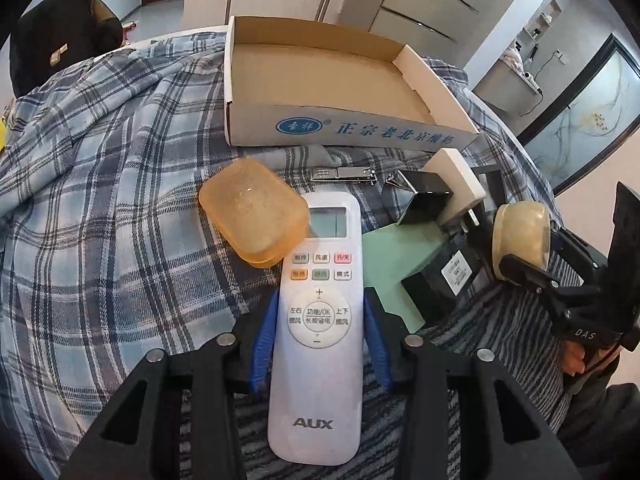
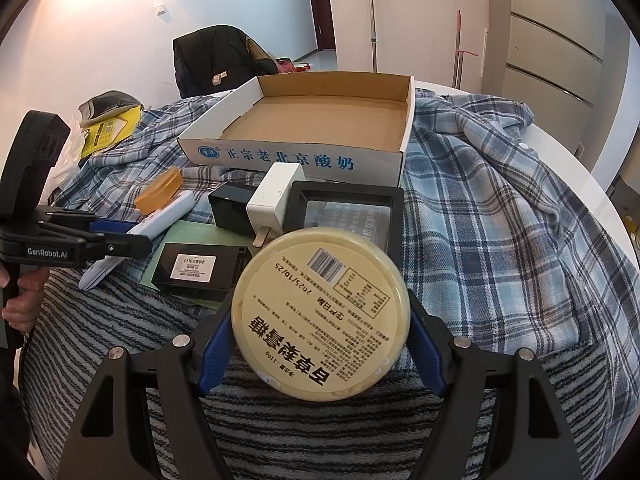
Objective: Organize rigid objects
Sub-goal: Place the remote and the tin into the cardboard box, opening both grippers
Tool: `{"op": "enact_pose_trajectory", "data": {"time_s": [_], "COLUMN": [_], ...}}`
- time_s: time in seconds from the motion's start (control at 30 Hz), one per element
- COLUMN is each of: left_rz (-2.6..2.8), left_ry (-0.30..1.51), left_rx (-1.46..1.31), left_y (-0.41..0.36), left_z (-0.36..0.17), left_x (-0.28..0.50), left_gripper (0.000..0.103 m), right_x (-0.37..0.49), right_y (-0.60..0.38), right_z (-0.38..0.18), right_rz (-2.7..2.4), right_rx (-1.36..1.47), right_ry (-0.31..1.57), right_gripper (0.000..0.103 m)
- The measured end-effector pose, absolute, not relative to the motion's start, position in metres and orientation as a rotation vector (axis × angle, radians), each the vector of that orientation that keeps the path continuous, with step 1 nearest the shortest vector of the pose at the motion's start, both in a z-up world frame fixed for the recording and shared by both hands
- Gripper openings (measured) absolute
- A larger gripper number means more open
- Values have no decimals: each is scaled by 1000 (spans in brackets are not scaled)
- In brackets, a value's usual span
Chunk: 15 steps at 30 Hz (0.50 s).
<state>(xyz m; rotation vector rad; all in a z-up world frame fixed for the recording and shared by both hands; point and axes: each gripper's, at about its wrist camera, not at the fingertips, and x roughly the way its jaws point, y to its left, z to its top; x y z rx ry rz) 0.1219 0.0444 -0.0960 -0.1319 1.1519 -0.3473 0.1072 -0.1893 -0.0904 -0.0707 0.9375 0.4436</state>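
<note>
Clamped across its middle in my left gripper (image 1: 318,332), the white remote (image 1: 318,320) points toward the empty cardboard box (image 1: 348,128) ahead, while my right gripper (image 2: 320,332) squeezes the round cream tub (image 2: 322,312), both carried for boxing.

White walls (image 2: 248,0), grey cabinet (image 2: 560,52)

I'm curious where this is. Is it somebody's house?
Probably a home. There's a plaid shirt spread as a cover, an air-conditioner remote, a mop leaning on the wall, and cupboards behind.
</note>
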Motion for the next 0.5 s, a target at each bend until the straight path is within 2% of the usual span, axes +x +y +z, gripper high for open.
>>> {"op": "enact_pose_trajectory", "data": {"time_s": [0.17, 0.5], "left_rz": [-324, -263], "left_ry": [1133, 982], "left_rx": [-124, 24], "left_y": [43, 29], "left_z": [-95, -42], "left_x": [120, 77], "left_gripper": [42, 42], "right_x": [106, 91], "right_y": [-191, -198], "right_z": [-89, -54], "right_rz": [446, 410], "right_rx": [-66, -108], "right_ry": [929, 807], "right_gripper": [74, 74]}}
